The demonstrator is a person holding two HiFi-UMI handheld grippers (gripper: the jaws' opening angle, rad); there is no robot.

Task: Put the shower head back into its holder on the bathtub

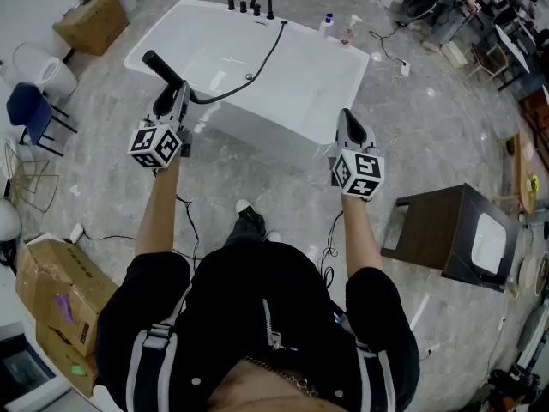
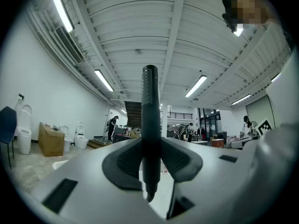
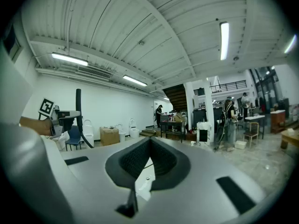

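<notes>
Bright, even light falls from ceiling strip lights point(image 2: 103, 80); shadows are soft. The white bathtub point(image 1: 257, 131) gleams mildly. Both gripper views bulge, with black corners and blurred foregrounds.

1 tub point(image 1: 330, 80), 1 shower head point(image 1: 161, 65), 2 grippers point(image 1: 168, 99) point(image 1: 346, 120), 2 bottles point(image 1: 327, 24) point(image 1: 349, 31), 1 cabinet point(image 1: 433, 230).

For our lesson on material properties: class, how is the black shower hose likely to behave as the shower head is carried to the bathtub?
Likely floppy: the hose sags in a curve from the bathtub to the shower head. It will probably trail behind and tug lightly on the left tool, which grips the head. It may also drag over the bathtub's edge, which it crosses.
</notes>
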